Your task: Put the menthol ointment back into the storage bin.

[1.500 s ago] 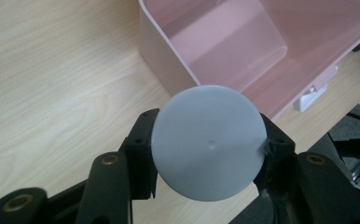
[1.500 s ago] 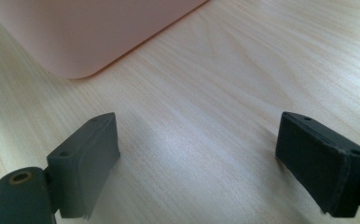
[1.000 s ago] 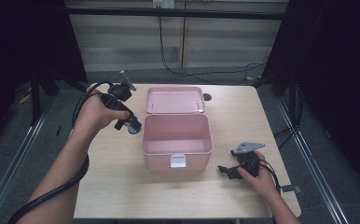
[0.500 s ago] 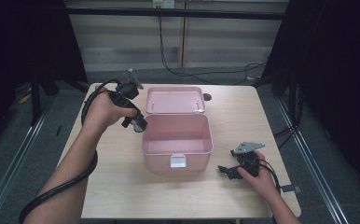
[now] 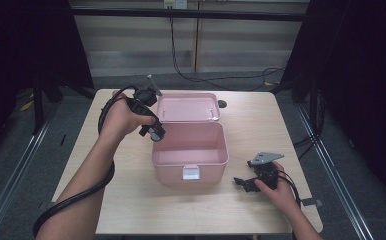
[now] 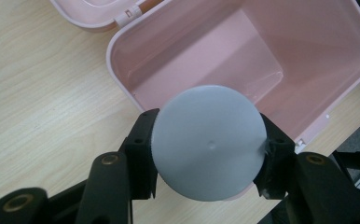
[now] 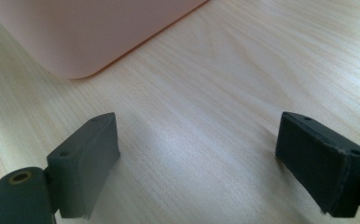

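Left gripper [image 6: 209, 151] clamped on grey disc [image 6: 209, 142] above open pink box [image 6: 280, 37], ready for dropping in; right gripper [image 7: 206, 163] spread wide, idle on table [image 7: 225, 70].

Box [image 5: 190, 152] sits mid-worktop [image 5: 106, 200], lid [image 5: 187, 106] swung open flat behind it. Left tongs [image 5: 155, 131] hang over the box's left rear corner, round disc [image 6: 209, 142] clamped between the jaws, above the rim. Right tongs [image 5: 242, 183] rest on the worktop right of the box, near its front corner, jaws apart.
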A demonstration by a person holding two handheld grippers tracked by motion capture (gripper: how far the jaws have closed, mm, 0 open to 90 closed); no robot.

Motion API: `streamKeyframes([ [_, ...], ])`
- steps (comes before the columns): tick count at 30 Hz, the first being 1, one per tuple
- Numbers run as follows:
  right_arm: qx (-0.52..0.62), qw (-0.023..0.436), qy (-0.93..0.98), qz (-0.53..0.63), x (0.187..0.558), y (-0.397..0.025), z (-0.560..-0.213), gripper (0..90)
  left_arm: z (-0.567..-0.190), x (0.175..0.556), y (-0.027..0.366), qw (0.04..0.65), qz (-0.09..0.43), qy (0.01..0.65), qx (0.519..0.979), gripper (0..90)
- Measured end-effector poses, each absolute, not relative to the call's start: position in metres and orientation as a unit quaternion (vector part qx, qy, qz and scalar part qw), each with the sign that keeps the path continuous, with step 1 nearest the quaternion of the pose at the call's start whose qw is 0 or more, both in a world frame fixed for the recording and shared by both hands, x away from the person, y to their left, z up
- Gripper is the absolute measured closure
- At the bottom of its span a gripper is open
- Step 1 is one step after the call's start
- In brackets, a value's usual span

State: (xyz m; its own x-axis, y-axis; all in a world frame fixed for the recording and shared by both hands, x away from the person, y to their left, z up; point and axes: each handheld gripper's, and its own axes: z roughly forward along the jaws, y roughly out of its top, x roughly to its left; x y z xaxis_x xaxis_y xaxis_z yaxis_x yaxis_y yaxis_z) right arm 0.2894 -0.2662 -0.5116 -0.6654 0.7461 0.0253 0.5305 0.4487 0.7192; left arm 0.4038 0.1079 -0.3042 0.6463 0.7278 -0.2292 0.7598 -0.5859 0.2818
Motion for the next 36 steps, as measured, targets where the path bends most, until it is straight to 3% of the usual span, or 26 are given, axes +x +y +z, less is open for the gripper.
streamKeyframes([
  [36, 0.381, 0.149, 0.838, 0.361, 0.289, -0.266, -0.512, 12.5, -0.334, 0.419, 0.073, 0.193, -0.041, 0.430, 0.881, 50.3],
])
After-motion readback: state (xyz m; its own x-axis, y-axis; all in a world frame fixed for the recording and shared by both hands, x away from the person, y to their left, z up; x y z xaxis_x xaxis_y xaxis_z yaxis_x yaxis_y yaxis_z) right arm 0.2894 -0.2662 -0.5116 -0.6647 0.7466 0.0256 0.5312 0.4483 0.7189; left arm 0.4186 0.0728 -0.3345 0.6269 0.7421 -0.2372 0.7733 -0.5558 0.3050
